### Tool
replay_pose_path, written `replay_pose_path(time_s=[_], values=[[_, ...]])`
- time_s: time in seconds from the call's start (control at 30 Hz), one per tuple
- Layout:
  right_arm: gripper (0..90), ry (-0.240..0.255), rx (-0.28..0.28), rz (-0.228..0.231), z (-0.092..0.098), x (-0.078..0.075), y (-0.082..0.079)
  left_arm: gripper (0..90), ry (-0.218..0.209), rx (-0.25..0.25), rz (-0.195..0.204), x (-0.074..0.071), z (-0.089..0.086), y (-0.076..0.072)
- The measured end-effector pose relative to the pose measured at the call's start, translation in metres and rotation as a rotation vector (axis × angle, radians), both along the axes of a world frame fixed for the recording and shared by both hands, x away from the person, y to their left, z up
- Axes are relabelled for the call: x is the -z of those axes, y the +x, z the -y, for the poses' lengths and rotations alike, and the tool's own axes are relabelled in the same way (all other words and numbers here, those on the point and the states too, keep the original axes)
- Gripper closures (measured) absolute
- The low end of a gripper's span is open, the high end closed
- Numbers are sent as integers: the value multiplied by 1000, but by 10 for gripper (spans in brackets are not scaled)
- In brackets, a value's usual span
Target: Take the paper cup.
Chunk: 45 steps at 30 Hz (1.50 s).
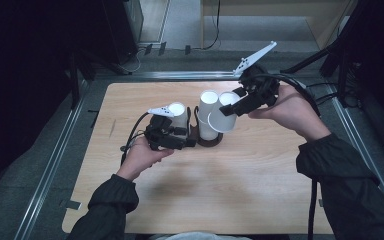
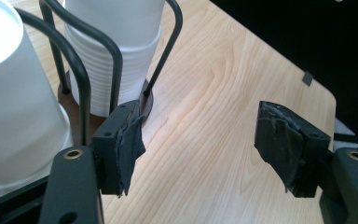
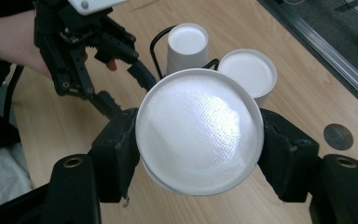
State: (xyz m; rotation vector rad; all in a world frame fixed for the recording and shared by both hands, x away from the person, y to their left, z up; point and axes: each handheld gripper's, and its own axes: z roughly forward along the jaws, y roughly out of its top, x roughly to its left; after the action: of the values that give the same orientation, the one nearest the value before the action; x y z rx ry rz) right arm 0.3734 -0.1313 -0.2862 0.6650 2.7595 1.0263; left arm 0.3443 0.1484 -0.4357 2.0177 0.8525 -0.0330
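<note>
**Right gripper holds a tilted cup above the rack; left gripper open at the rack's base**

Your right gripper (image 1: 234, 107) is clamped on a white paper cup (image 1: 222, 119), its two jaws pressing the cup's sides from left and right. In the right gripper view the cup's flat closed base (image 3: 199, 128) faces straight back at the camera, so its long axis runs along the jaws and away from your hand. From the high view the cup is tilted off upright, lying between the jaws just above and beside the stack of cups (image 1: 209, 114).

Beyond the held cup, ahead of your right jaws, stand two more upturned cup stacks, one (image 3: 187, 44) inside the black wire rack (image 3: 157, 41) and one (image 3: 248, 71) just to its right.

Your left gripper (image 2: 200, 140) is spread wide with bare wooden table (image 2: 214, 93) between its jaws. Its left jaw sits just beside the rack's dark round base (image 2: 145, 100), though you cannot tell whether it touches. Left of that jaw, a ribbed stack of white cups (image 2: 116, 56) stands upright within the wire loops (image 2: 81, 70), and another white cup (image 2: 14, 93) is close beside your hand.
</note>
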Motion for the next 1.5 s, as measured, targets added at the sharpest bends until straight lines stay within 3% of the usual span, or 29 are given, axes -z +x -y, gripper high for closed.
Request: replay_pose_path(time_s=[0.27,0.33,0.67,1.03,1.23,1.33,1.5], values=[[351,24,-52,-29,2,11,-11,277,-49,41,-2,1,-13,-7],[350,23,-93,-30,0,21,-17,269,-57,49,3,1,-14,-9],[350,52,-162,-35,-3,48,-27,248,-44,83,32,6,-21,-20],[350,103,-196,-53,-1,84,-33,259,-38,115,40,11,-24,-25],[350,131,-216,-60,-1,96,-35,252,-31,108,56,12,-27,-29],[350,137,-222,-66,-1,103,-37,241,-46,111,50,11,-27,-31],[350,147,-228,-73,-3,113,-38,228,-27,119,44,14,-27,-32]])
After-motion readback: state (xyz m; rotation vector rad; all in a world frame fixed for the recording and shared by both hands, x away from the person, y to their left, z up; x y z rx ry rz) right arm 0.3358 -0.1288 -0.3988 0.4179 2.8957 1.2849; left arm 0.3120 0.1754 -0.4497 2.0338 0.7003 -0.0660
